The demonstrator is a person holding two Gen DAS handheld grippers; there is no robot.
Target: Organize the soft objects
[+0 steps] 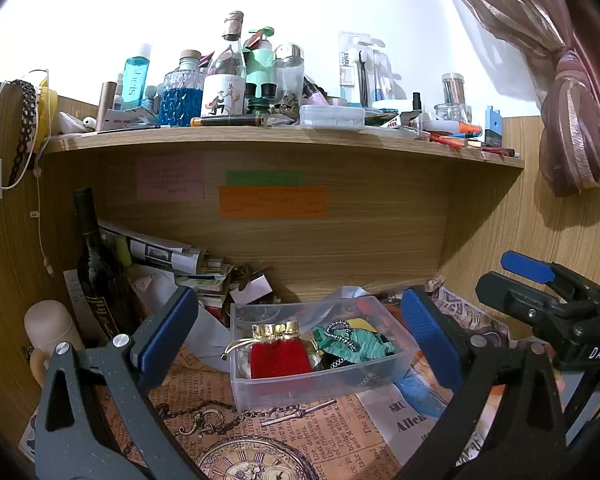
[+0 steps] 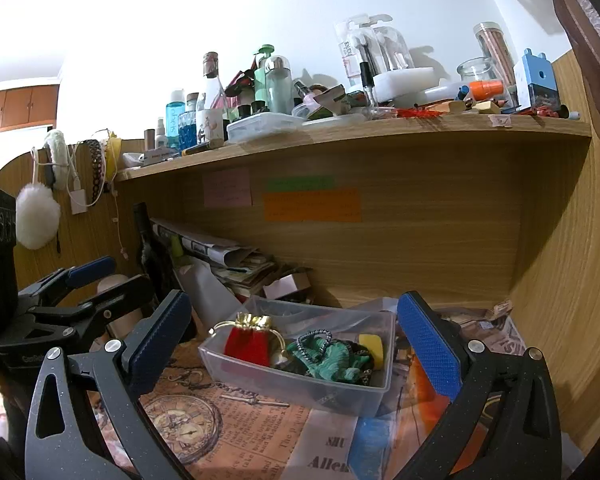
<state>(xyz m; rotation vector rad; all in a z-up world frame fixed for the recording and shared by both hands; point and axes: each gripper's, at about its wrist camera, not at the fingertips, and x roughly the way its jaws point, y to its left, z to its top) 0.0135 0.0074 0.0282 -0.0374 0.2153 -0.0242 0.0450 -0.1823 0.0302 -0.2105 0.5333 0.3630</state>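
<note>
Bottles (image 1: pixel 220 80) crowd the wooden shelf (image 1: pixel 284 138) above sticky notes (image 1: pixel 272 201).

Pouch (image 1: pixel 281 354) in bin (image 1: pixel 320 384); bin below shelf (image 1: pixel 284 138)

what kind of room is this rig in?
Probably a bedroom desk nook at home: a wooden shelf crowded with toiletry bottles, sticky notes on the back panel, and a tied-back curtain to the right.

We see red velvet pouch (image 1: pixel 278 358) upright at clear bin's (image 1: pixel 300 390) left end; green scrunchie (image 1: pixel 350 346) crumpled beside it.
</note>
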